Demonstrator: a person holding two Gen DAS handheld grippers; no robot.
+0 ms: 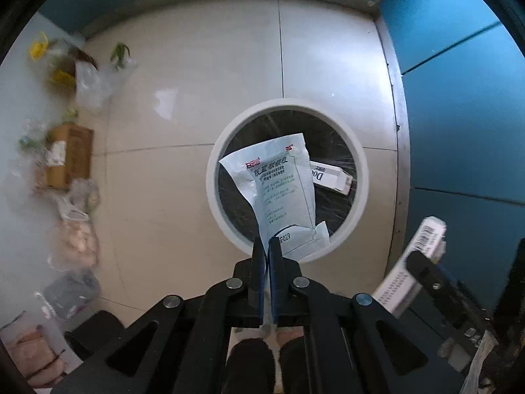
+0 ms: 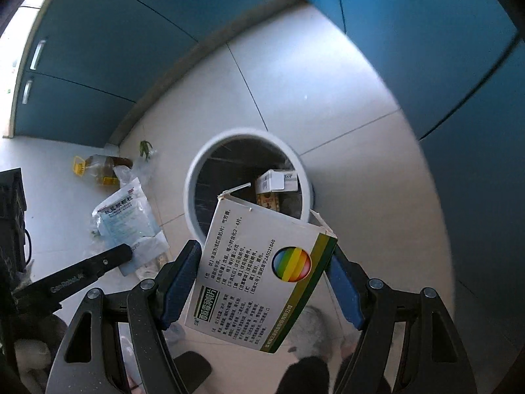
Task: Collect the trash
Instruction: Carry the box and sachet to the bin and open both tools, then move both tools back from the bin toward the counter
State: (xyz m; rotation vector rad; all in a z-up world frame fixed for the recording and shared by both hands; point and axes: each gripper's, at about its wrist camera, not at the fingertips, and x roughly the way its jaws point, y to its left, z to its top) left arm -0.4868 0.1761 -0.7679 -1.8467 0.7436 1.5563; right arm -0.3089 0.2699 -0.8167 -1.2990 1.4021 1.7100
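My left gripper [image 1: 267, 246] is shut on a pale blue medicine sachet [image 1: 279, 190] and holds it above the round white trash bin [image 1: 213, 177]. A white box [image 1: 331, 177] lies inside the bin. My right gripper [image 2: 264, 256] is shut on a white medicine box with a rainbow circle [image 2: 259, 279], held just in front of the bin [image 2: 193, 177]. The box also shows in the left wrist view [image 1: 410, 262]. The sachet [image 2: 128, 220] and left gripper finger [image 2: 111, 259] show in the right wrist view. Boxes [image 2: 277, 182] lie in the bin.
Bags, a cardboard box [image 1: 69, 154] and an oil bottle [image 2: 101, 167] lie on the tiled floor to the left. Blue cabinets [image 1: 459, 98] stand behind and to the right of the bin. A green leaf [image 2: 146, 147] lies near the wall.
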